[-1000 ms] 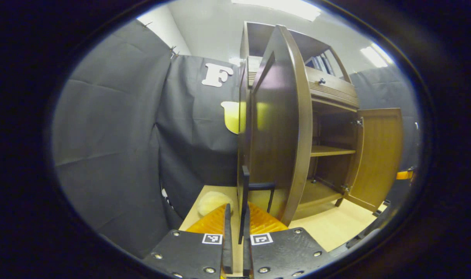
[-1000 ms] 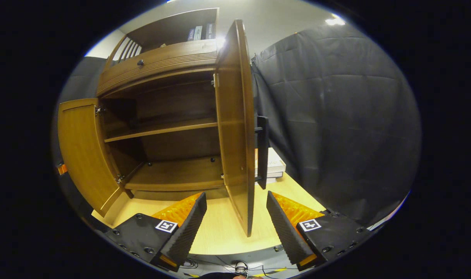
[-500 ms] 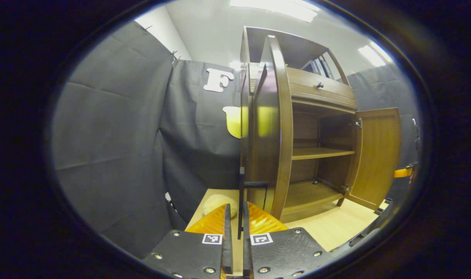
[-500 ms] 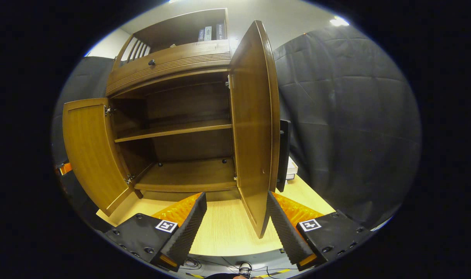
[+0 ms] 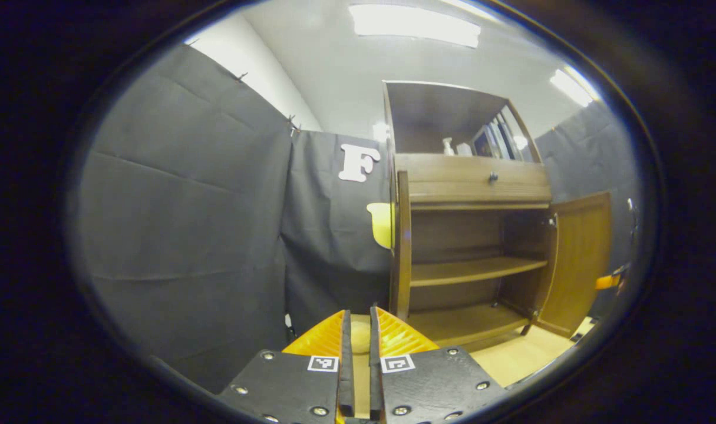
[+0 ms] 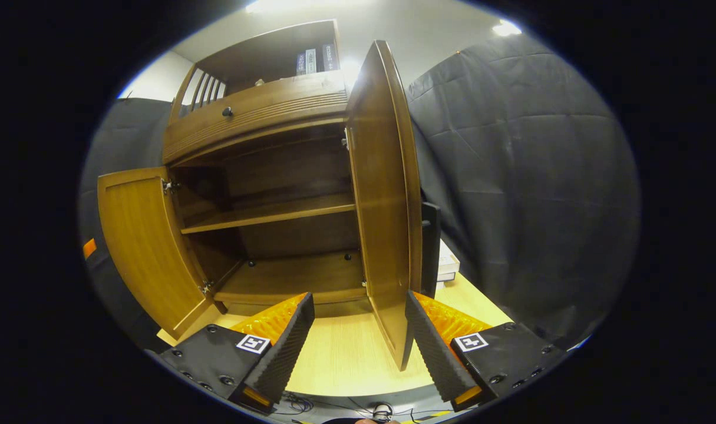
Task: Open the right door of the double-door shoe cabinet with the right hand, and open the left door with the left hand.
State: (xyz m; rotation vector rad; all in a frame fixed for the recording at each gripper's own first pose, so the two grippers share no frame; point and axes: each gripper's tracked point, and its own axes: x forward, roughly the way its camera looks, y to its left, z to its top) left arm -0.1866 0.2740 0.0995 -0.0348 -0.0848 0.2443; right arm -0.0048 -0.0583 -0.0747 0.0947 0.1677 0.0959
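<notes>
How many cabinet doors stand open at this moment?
2. In the right gripper view, the left door is swung out at the cabinet's left side, and the right door stands out edge-on just ahead of the open right gripper.

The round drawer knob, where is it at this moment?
In the right gripper view, the drawer knob sits on the drawer front, above the open compartment, upper left of the right door. In the left gripper view it shows above the shelf.

No legible text is seen; square black-and-white coded markers [image 5: 323, 363] are carried on the gripper bodies, book spines [image 6: 310, 60] unreadable.
</notes>
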